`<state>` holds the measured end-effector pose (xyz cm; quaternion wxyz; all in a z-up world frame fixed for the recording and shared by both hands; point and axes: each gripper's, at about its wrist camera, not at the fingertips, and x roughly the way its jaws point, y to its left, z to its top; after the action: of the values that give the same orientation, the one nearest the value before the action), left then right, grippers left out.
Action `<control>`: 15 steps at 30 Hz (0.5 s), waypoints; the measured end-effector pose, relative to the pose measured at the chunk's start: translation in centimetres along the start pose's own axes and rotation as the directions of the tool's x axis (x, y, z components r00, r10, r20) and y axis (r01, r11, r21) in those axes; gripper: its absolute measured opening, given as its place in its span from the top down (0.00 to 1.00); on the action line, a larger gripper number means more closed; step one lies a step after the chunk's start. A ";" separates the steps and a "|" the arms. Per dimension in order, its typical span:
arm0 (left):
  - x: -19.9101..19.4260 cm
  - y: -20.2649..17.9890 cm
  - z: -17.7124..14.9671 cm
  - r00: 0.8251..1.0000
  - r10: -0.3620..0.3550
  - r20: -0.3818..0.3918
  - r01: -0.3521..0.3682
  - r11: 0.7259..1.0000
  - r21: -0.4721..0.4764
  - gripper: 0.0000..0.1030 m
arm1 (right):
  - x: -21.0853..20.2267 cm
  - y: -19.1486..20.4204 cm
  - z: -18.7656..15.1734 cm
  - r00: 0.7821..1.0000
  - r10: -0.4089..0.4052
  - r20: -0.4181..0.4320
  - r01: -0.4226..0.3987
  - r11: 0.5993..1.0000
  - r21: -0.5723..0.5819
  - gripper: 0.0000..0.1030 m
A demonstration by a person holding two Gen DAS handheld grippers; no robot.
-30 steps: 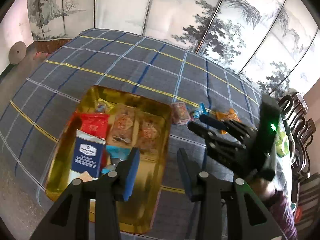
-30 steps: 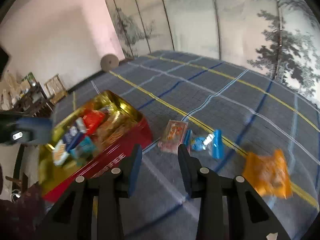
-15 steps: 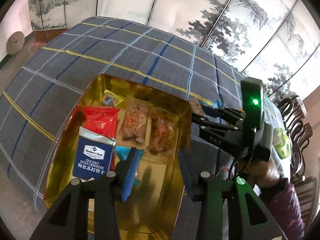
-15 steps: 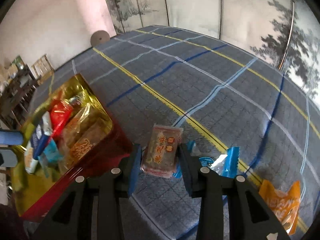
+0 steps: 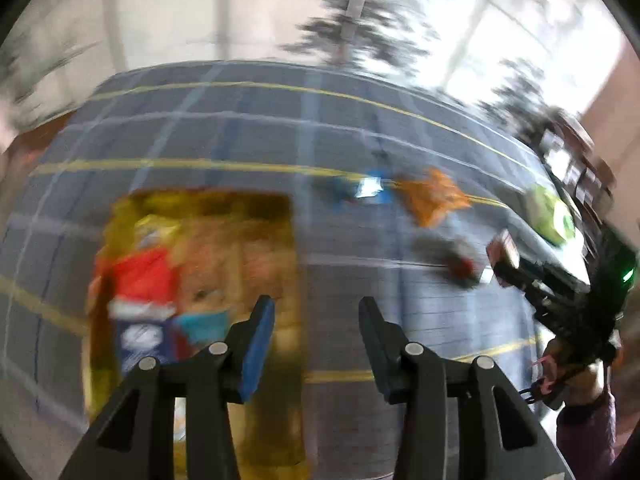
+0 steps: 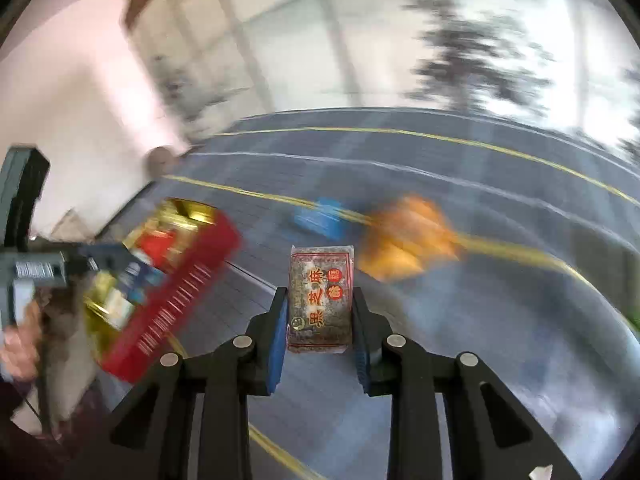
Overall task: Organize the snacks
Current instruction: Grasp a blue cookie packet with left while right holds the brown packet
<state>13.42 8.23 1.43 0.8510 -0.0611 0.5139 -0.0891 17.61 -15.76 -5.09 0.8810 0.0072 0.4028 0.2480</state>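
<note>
My right gripper (image 6: 319, 320) is shut on a clear sesame snack packet (image 6: 321, 296) with red lettering and holds it above the plaid cloth; it also shows at the right of the left wrist view (image 5: 505, 249). My left gripper (image 5: 316, 336) is open and empty, just right of the gold tin (image 5: 276, 272), which holds several snack packets. The tin's red side (image 6: 172, 300) shows at the left of the right wrist view. A blue packet (image 6: 320, 220) and an orange packet (image 6: 408, 240) lie on the cloth beyond. Both views are blurred.
A green packet (image 5: 548, 216) lies near the table's right edge, with dark chairs behind it. The blue and orange packets (image 5: 432, 196) lie past the tin. Painted screen panels stand behind the table.
My right gripper has closed on the sesame packet and lifted it off the cloth. My left gripper has swung right, off the tin's middle. Both cameras are moving fast.
</note>
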 end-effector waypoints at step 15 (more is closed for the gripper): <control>13.6 -7.3 10.3 0.983 0.049 -0.179 0.062 0.823 0.565 0.54 | -4.5 -7.6 -7.5 0.979 -0.198 0.050 0.185 0.963 0.198 0.75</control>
<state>28.05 -1.70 -4.14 0.7786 0.2019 0.5406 -0.2464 13.05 -25.77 -8.59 0.9095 0.0617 0.3930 0.1211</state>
